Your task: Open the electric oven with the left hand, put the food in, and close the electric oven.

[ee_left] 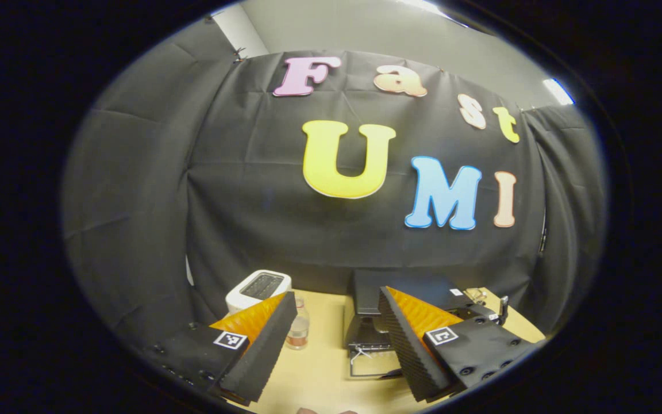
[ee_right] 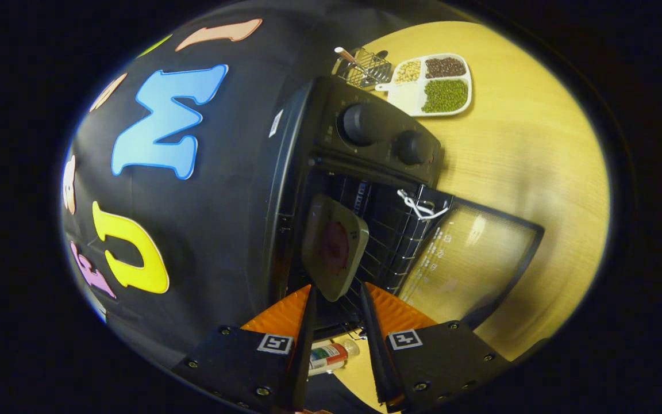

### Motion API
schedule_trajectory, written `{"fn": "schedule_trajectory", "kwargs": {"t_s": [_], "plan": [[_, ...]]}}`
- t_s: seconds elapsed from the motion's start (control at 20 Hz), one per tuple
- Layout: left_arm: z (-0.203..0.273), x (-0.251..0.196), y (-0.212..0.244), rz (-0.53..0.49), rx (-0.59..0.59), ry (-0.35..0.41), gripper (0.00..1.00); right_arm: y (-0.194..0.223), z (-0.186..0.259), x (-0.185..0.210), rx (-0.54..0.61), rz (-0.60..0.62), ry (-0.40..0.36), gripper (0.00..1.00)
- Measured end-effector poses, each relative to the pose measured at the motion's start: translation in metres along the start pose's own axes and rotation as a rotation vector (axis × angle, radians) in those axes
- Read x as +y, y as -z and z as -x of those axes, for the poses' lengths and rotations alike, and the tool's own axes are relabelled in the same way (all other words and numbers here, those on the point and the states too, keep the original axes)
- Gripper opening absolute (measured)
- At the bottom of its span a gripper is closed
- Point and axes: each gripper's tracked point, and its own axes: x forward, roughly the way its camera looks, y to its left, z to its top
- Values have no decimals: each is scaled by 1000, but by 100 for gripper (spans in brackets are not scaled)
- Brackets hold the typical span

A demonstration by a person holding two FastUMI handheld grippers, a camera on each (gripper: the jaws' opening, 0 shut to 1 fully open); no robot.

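The electric oven stands on the wooden counter against the booth's black cloth wall, with its glass door dropped fully open and lying flat out in front of it. In the right gripper view the whole scene is tipped sideways: the oven's two round knobs sit toward the top, and the wire rack shows inside the dark cavity.

The right gripper holds a small grey plate by its near edge, both fingers pressed on the rim. The plate carries a dark reddish piece of food and sits at the oven's mouth, over the rack, partly inside the cavity.

Beyond the oven lies a white divided tray of beans and grains, with a small wire basket just beside it. A small bottle lies on the counter just beyond the right gripper's fingers.

The left gripper hangs back above the counter, its fingers spread wide apart and holding nothing. Past them I see the oven with its lowered door, a white toaster to the left, and the small bottle between the two.
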Motion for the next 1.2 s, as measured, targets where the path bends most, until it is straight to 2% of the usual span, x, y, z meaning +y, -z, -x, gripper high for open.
{"fn": "schedule_trajectory", "kwargs": {"t_s": [0.25,0.3,0.35,0.45,0.5,0.7,0.85,0.95,1.1,1.15,1.2], "plan": [[-5,-48,-1,-15,-10,56,100,-31,55,-13,15,353,35,46],[-4,-58,0,-17,-11,67,100,-40,68,-11,2,446,34,52],[-3,-68,1,-16,-10,77,97,-50,82,-10,-18,537,33,53],[-3,-86,2,-17,-10,96,91,-68,115,5,-73,683,2,53],[-3,-93,2,-18,-12,103,100,-77,130,15,-105,749,-21,54],[2,-116,-6,-27,-28,120,100,-119,198,58,-285,975,-122,57],[7,-134,-22,-28,-71,140,100,-144,256,98,-445,1104,-206,59],[13,-147,-35,-17,-109,167,100,-159,291,119,-542,1157,-234,58],[19,-161,-51,-7,-141,184,100,-162,315,134,-586,1174,-270,58],[17,-166,-48,-11,-141,189,100,-163,318,135,-593,1175,-273,54],[14,-173,-43,-17,-126,201,100,-166,322,138,-603,1178,-277,65]]}}
